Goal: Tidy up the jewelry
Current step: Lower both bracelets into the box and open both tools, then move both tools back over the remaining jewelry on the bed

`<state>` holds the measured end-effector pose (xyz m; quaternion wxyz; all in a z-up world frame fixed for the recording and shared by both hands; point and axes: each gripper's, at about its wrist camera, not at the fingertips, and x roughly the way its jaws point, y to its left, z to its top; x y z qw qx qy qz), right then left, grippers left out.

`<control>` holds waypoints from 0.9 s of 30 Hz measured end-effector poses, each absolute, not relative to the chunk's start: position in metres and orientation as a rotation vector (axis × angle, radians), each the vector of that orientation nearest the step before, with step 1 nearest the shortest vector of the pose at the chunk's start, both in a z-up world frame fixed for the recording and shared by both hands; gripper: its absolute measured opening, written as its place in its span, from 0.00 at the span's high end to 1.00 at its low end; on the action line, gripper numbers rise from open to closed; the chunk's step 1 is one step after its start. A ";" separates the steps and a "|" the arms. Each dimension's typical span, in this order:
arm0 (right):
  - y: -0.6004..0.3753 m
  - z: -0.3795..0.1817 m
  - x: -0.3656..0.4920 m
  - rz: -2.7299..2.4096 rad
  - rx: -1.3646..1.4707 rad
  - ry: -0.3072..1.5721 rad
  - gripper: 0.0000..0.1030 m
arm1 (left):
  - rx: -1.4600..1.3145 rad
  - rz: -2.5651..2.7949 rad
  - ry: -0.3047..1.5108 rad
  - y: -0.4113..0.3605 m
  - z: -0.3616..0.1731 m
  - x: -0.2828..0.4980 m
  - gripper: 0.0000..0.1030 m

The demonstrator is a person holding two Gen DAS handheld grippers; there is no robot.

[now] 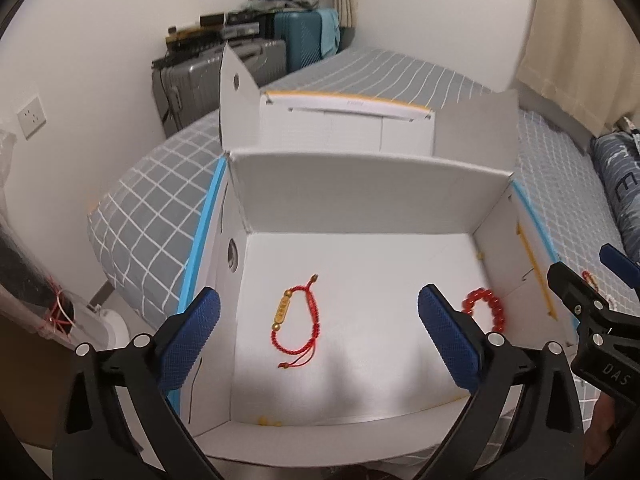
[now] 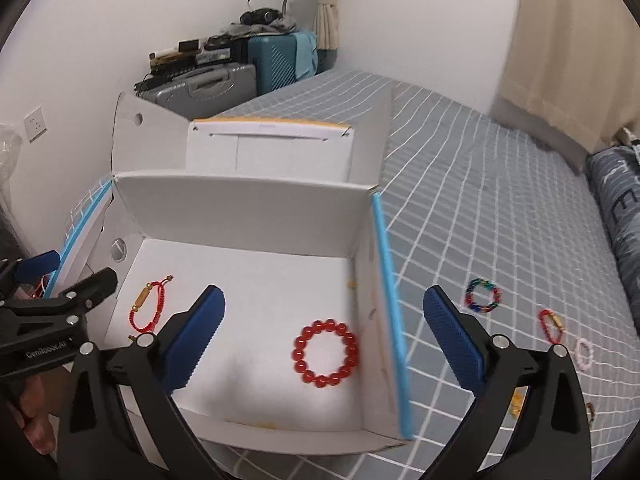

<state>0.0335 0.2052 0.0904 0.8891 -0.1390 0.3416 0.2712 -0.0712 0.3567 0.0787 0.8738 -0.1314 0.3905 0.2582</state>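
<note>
An open white cardboard box [image 1: 360,196] [image 2: 248,208] stands on the bed. On its floor lie a red cord bracelet with a gold tube bead [image 1: 298,316] [image 2: 146,304] at the left and a red bead bracelet [image 1: 484,304] [image 2: 326,354] at the right. My left gripper [image 1: 320,332] is open and empty above the box's near side. My right gripper [image 2: 324,336] is open and empty, above the box's right part. On the bedsheet right of the box lie a multicoloured bead bracelet [image 2: 483,295], a red cord bracelet [image 2: 552,325], a pale pink bracelet [image 2: 583,354] and a small gold piece [image 2: 517,402].
The box's lid flaps [image 2: 256,148] stand up at the back. Grey checked bedsheet [image 2: 500,200] spreads to the right, with a dark pillow [image 2: 616,208] at the far right. Suitcases [image 2: 224,80] stand by the wall behind. A curtain [image 2: 560,40] hangs at the right.
</note>
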 end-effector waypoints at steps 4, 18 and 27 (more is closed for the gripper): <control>0.179 0.104 0.033 0.534 -0.274 0.678 0.07 | -0.274 0.528 0.776 0.339 0.093 -0.069 0.05; 0.028 0.127 0.052 0.352 -0.201 0.651 0.07 | -0.194 0.331 0.724 0.220 0.119 -0.019 0.05; -0.101 0.110 0.070 0.165 -0.133 0.678 0.07 | -0.144 0.138 0.755 0.110 0.098 0.036 0.05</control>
